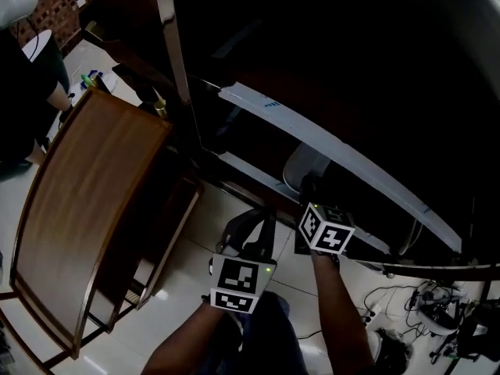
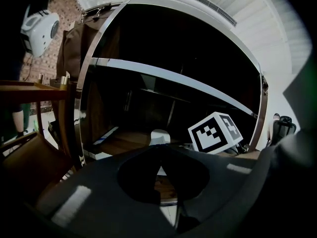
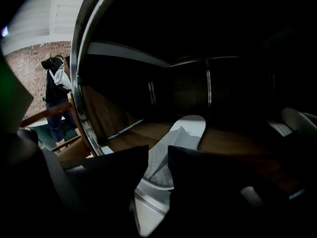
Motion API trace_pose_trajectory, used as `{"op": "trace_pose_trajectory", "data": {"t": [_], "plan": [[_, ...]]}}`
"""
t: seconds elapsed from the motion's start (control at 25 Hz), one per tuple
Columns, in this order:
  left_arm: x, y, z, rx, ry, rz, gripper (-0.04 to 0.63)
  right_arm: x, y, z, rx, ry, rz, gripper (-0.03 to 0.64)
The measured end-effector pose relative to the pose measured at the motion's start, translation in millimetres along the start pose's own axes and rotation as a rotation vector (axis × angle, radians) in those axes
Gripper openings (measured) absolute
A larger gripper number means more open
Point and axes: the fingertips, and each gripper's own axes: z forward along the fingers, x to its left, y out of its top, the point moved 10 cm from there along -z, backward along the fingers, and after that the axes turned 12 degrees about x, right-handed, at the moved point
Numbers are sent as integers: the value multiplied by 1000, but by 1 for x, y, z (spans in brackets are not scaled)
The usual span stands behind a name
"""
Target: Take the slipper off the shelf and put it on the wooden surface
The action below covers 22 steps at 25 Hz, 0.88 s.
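place: home-like room | cues: brick wall (image 3: 27, 73), wooden table (image 1: 86, 201), shelf (image 1: 312, 127)

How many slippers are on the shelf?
1 for certain: the slipper lies on the lower shelf, showing between the open jaws of the right gripper. Darkness may hide others.

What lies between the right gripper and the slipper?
Only the shelf's metal front edge; the right gripper view shows the slipper lying just beyond it.

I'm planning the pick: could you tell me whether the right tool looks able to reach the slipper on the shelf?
Probably yes: the right tool, jaws apart, points straight at the slipper lying on the shelf, with nothing visible between them.
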Motion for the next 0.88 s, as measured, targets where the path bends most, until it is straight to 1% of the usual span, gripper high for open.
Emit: {"op": "trace_pose_trajectory", "data": {"t": [0.12,0.2,0.32,0.48,0.64,0.76,0.88], "plan": [[11,-10,4,3,16,-26,6,-10,6,20,16,-38,-32,95],[16,-11,6,-2,18,-35,5,-15,11,30,15,-60,-29,95],[18,-10,12,-6,13,-28,5,-19,19,45,21,-85,-37,95],[21,-8,19,-8,14,-13,6,-23,20,63,82,-123,-38,95],[27,-14,23,17,21,-4,6,-26,20,68,110,-132,-27,55],[33,-18,18,27,34,-25,5,-27,20,65,112,-123,-7,12],[36,-18,13,30,43,-32,6,-26,24,60,104,-97,9,6]]}}
